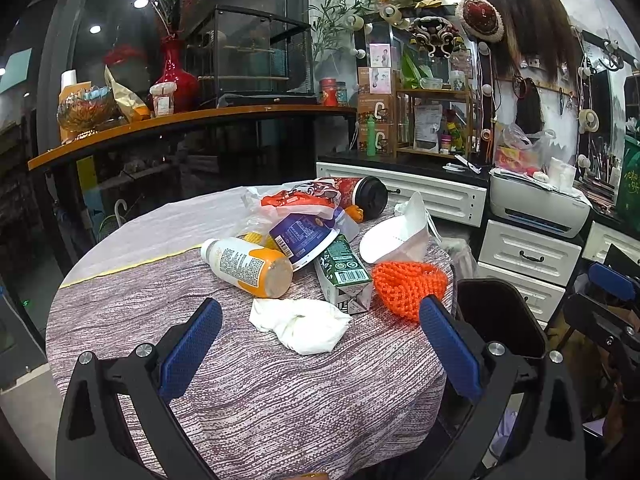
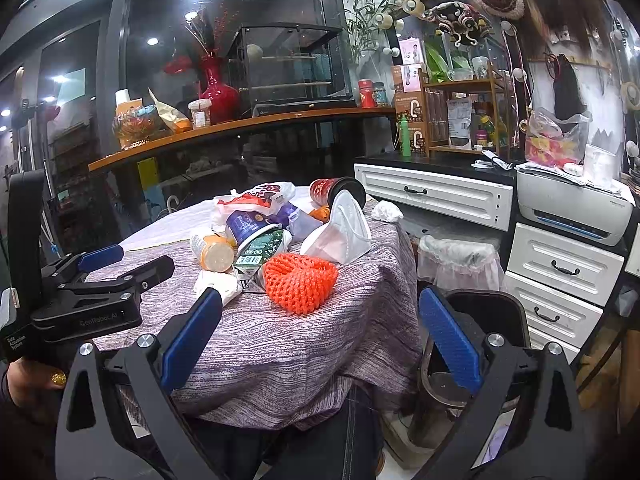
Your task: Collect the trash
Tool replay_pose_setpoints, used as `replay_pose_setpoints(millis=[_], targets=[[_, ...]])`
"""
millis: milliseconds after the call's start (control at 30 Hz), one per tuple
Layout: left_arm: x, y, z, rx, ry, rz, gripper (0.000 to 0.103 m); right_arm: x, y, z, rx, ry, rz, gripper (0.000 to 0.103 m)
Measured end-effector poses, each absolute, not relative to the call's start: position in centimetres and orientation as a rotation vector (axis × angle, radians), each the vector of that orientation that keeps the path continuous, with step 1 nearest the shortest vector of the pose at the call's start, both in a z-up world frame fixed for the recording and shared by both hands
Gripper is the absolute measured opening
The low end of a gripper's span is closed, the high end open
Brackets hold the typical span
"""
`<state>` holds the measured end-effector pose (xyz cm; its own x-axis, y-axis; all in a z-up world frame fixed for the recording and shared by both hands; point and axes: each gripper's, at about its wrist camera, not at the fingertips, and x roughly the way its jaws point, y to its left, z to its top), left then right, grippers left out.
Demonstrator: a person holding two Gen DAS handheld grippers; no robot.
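Observation:
A heap of trash lies on the round table's striped cloth [image 1: 260, 392]. In it are a crumpled white tissue [image 1: 304, 322], an orange-and-white bottle [image 1: 248, 266] on its side, a green carton [image 1: 342, 272], an orange foam net [image 1: 408, 284], a white face mask [image 1: 396, 232], a blue tub [image 1: 304, 236] and a red cup [image 1: 360, 196] with a black lid. My left gripper [image 1: 320, 344] is open just short of the tissue, holding nothing. My right gripper [image 2: 320, 340] is open at the table's near edge, below the orange foam net [image 2: 300, 282]. The left gripper [image 2: 136, 262] shows at its left.
A black bin [image 1: 496, 316] stands off the table's right edge, and a bin with a white liner [image 2: 460, 258] sits behind it. White drawers [image 2: 560, 264] and a printer [image 2: 572, 208] fill the right side. A wooden shelf [image 1: 180, 120] with a red vase runs behind. A hand [image 2: 36, 384] holds the left gripper.

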<state>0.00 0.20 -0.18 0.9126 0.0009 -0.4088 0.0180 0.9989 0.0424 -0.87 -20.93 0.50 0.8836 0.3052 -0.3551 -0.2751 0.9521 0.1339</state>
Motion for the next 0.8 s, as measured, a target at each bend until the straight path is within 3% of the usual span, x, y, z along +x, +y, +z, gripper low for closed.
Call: replay_pose_setpoints(millis=[800], targets=[[0.11, 0.02, -0.52, 0.046, 0.427, -0.01, 0.098, -0.83, -20.91, 0.53, 0.08, 0.385, 0.302, 0.097]])
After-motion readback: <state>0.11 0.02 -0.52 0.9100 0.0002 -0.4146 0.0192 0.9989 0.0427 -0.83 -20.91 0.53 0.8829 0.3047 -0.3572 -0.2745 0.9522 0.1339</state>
